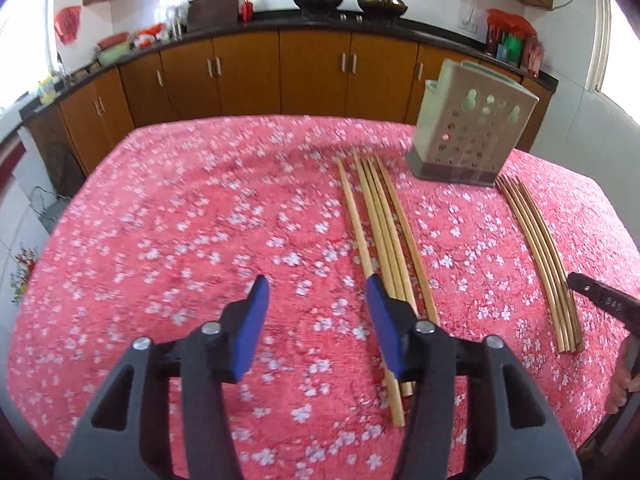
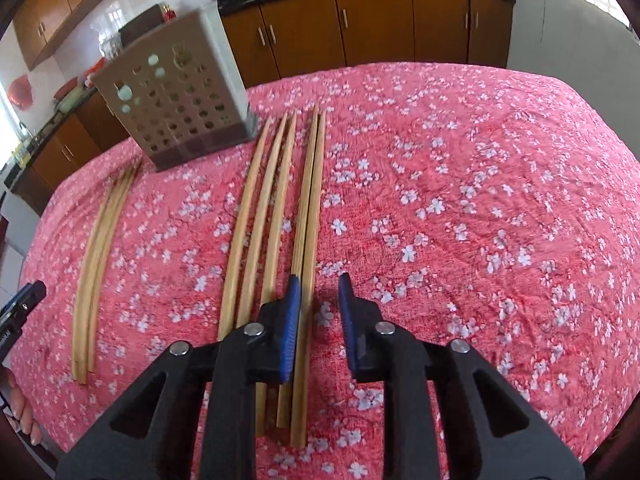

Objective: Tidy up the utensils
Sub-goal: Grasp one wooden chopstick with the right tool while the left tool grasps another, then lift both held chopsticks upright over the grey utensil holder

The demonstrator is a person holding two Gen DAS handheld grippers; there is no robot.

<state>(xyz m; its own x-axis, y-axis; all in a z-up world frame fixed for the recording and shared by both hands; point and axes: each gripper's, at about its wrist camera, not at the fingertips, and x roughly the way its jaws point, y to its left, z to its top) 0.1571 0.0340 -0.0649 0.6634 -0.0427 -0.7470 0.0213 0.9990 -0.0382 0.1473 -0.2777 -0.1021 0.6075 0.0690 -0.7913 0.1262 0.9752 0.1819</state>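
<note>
Left wrist: pink floral tablecloth (image 1: 180, 220), brown cabinets (image 1: 248, 68)

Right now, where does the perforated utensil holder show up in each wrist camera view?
Left wrist view: the utensil holder stands upper right, on the far side of the floral tablecloth.
Right wrist view: the utensil holder stands upper left, tilted by the lens.
Shared landmark: the chopsticks lying just in front of it.

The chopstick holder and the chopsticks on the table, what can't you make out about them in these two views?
- Chopstick holder: inside hidden by its walls, both views.
- Left chopstick group: near ends covered by the left gripper, left wrist view.
- Right chopstick group: near ends behind the right gripper, right wrist view.
</note>
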